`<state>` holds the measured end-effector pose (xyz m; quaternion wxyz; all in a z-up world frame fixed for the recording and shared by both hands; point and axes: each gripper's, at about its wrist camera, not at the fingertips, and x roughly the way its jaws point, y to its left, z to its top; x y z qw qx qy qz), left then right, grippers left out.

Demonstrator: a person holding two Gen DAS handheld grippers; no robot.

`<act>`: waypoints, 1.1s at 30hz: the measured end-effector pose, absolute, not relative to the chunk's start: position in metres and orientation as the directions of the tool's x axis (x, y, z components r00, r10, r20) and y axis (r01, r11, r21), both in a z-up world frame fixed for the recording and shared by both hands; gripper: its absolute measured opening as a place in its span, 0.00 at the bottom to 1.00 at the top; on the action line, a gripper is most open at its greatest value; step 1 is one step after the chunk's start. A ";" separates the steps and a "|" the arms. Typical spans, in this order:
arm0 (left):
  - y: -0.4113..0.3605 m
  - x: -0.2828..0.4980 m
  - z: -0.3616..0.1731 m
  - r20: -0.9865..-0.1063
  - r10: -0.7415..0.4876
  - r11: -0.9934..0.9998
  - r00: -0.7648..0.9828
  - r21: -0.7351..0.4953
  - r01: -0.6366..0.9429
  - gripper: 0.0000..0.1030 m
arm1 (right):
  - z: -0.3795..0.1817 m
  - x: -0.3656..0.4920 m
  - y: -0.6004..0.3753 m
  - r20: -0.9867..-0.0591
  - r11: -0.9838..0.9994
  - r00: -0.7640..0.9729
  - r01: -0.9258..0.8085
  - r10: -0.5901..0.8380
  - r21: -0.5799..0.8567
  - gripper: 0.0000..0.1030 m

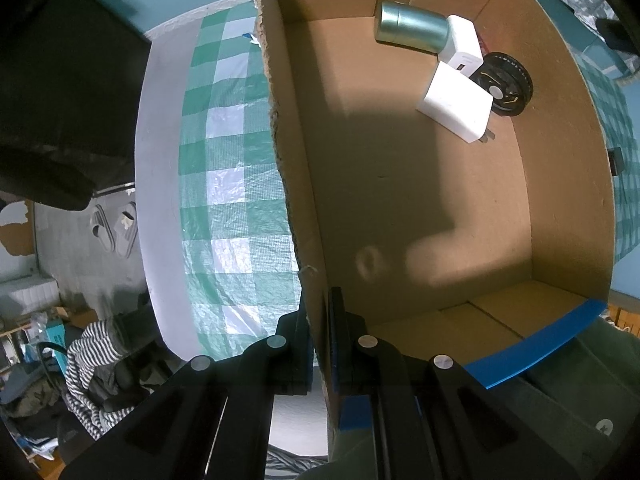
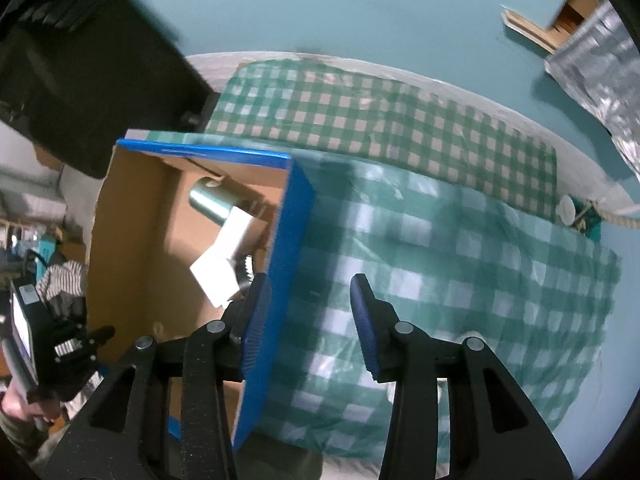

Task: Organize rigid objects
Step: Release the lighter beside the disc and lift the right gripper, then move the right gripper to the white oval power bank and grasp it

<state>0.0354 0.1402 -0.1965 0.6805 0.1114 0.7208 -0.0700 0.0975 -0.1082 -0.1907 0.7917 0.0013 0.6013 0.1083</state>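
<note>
While the left gripper (image 1: 320,340) is clamped on the near end of one side wall of the cardboard box (image 1: 400,208), one finger outside and one inside the board, the right gripper (image 2: 310,320) stands with its fingers apart, astride the opposite, blue-taped wall (image 2: 280,264) without pinching it. Its left finger (image 2: 256,320) looks to sit inside the box, right against the taped wall; the other finger hangs outside over the checked cloth (image 2: 460,260), well clear of the wall.

Everything turns on that taped wall. It runs lengthwise away from the right gripper, roughly in line with the fingers, so closing would catch its near stretch much as the left gripper has caught its own side. With both walls pinched the box could be lifted or slid as one load.

Inside, the contents lie bunched at the far end of the box, away from both grippers: a metallic green tin (image 1: 412,26) on its side in the far corner, two white adapter blocks (image 1: 456,100) against it, and a black disc (image 1: 508,84) behind them by the taped wall. That weight far from both grips would likely tip the box forward if raised.
</note>
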 end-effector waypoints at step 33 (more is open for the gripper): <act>0.138 0.033 -0.197 -0.995 0.075 0.969 -0.060 0.058 0.242 0.06 | -0.309 0.078 -0.279 -0.985 0.950 0.067 0.261 0.160 0.172 0.57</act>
